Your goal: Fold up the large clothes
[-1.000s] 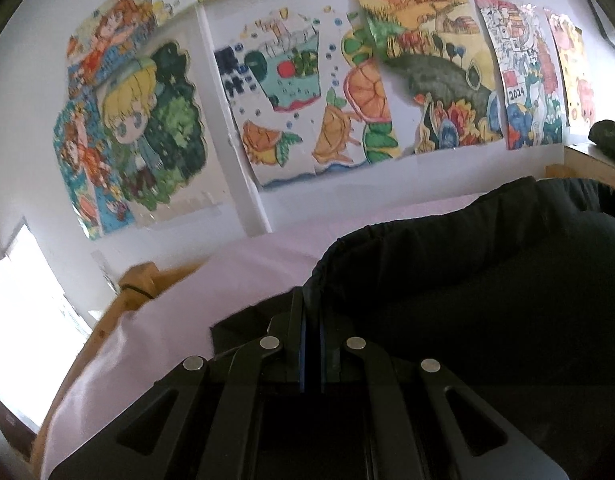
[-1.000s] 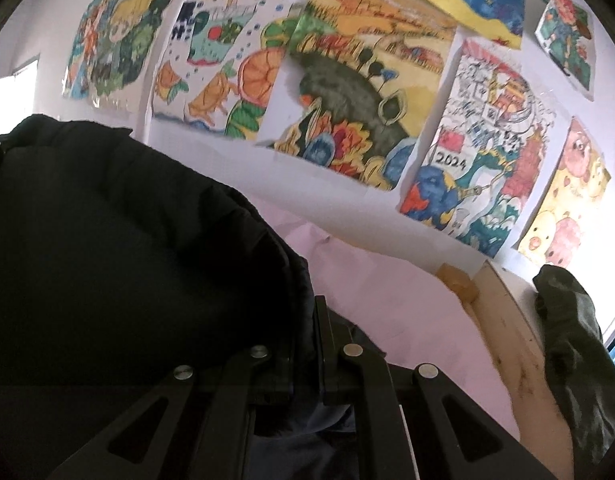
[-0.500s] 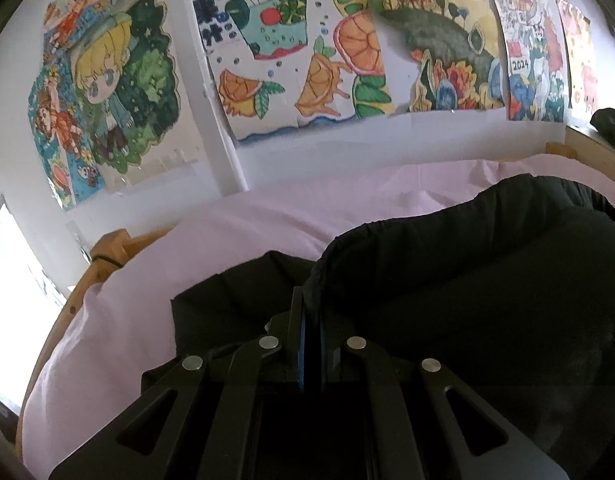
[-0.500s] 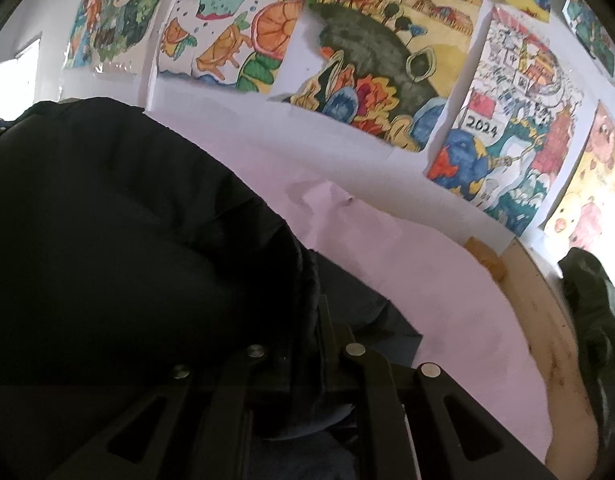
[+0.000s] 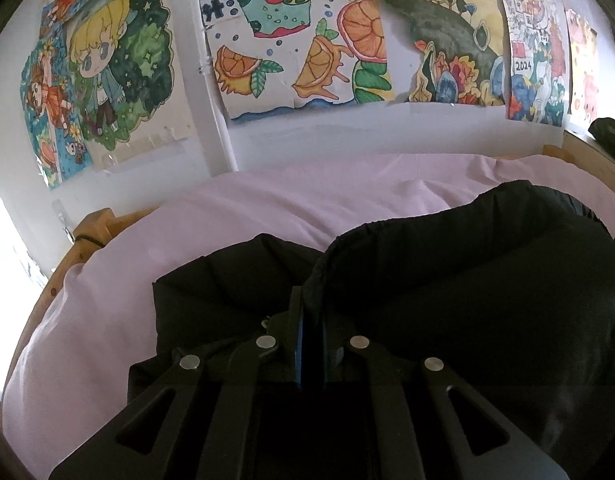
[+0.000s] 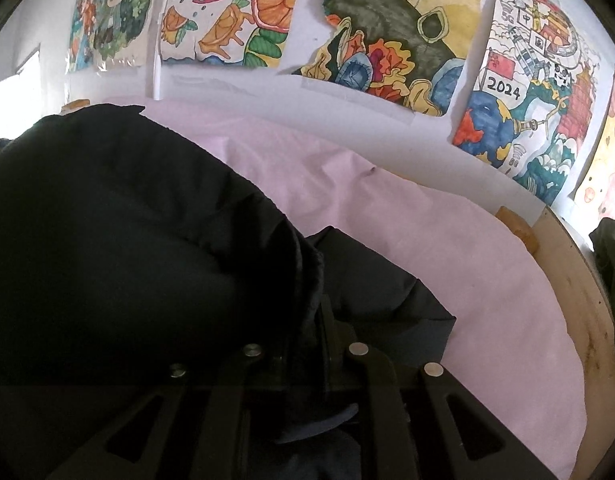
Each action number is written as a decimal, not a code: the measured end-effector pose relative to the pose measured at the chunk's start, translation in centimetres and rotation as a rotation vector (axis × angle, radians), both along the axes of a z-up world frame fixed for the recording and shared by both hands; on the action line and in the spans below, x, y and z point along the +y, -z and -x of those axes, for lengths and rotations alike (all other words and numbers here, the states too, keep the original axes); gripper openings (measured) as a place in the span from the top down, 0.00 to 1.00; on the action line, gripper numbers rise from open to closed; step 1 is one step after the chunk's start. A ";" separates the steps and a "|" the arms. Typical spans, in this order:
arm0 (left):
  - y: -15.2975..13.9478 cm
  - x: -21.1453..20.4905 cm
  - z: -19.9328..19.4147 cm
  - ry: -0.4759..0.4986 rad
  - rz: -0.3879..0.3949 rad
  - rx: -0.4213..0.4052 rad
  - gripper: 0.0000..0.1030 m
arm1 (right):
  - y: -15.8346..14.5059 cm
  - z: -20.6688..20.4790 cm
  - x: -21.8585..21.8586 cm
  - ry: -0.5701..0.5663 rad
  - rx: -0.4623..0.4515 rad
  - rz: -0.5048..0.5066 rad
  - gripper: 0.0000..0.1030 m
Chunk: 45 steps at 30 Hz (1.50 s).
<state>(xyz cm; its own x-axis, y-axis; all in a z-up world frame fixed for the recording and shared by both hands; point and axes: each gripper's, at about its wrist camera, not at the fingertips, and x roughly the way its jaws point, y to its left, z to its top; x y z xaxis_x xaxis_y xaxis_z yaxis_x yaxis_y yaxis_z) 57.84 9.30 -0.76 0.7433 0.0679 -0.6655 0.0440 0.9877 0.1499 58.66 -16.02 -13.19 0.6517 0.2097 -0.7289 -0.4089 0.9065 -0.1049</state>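
— Jaws on both sides look pressed together on cloth: the left gripper (image 5: pixel 309 312) pinches a gathered hem of the black jacket (image 5: pixel 467 300), and the right gripper (image 6: pixel 321 320) is clamped on another edge of it, with dark fabric bunched between the fingers.

— Where does the jacket lie?

— On the pink bed sheet (image 5: pixel 235 220), toward the near edge of the bed. A puffy fold is lifted between the two grippers, above a flatter layer spread on the sheet.

— How will it handle?

— Soft and bulky, I'd judge, padded, so it balloons rather than creasing. The shell looks smooth and may slip, so holding at the hem or a seam, as now, seems safest. Likely fairly light for its bulk.

— Anything in the way?

— The wooden bed frame (image 6: pixel 567 280) runs along the right edge, with a dark green garment (image 6: pixel 611 264) draped past it. Drawings (image 5: pixel 295 40) cover the wall beyond the far edge. The sheet ahead of the fold shows only wrinkles.
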 end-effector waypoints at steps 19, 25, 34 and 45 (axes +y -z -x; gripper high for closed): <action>-0.9 0.5 1.0 0.021 0.041 -0.045 0.59 | -0.9 0.8 -1.7 0.049 -0.068 -0.061 0.59; -3.2 0.5 3.4 -0.007 0.052 -0.168 0.20 | -2.9 1.6 -3.0 0.080 -0.138 -0.113 0.31; -3.8 -4.5 4.8 0.114 0.113 -0.179 0.10 | -6.7 3.7 0.5 -0.006 -0.233 -0.200 0.15; 1.2 -2.7 -1.3 -0.051 0.146 -0.025 0.07 | -1.4 -2.0 2.0 0.078 -0.092 -0.131 0.15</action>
<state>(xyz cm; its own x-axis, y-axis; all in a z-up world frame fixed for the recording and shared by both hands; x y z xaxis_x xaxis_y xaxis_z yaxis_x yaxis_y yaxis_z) 59.19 6.61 -1.97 0.7579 0.0102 -0.6522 -0.0088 0.9999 0.0054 60.67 -14.01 -11.80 0.7325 0.2447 -0.6353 -0.3305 0.9437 -0.0176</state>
